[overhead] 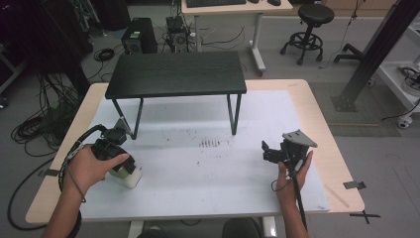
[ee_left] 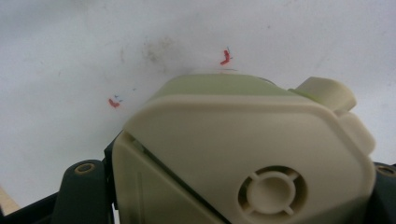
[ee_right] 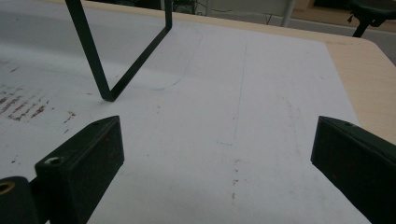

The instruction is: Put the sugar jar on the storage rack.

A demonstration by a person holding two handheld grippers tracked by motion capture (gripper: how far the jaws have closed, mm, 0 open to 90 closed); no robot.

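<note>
At the left edge of the white mat, the left gripper is clenched on a cream plastic container, which rests at the near-left part of the mat, well in front of the black shelf. In the left gripper view the container shows a latch-like tab and a round vent on its lid, with a black jaw at each side of it. The step in hand looks like the grasp itself, just before a lift. The next move probably calls for raising the container level so that nothing inside shifts. Farther right, the right gripper hangs over the mat with its jaws released and nothing between them.

What the container holds is hidden, and the gripper and hand cover much of it from above.
</note>
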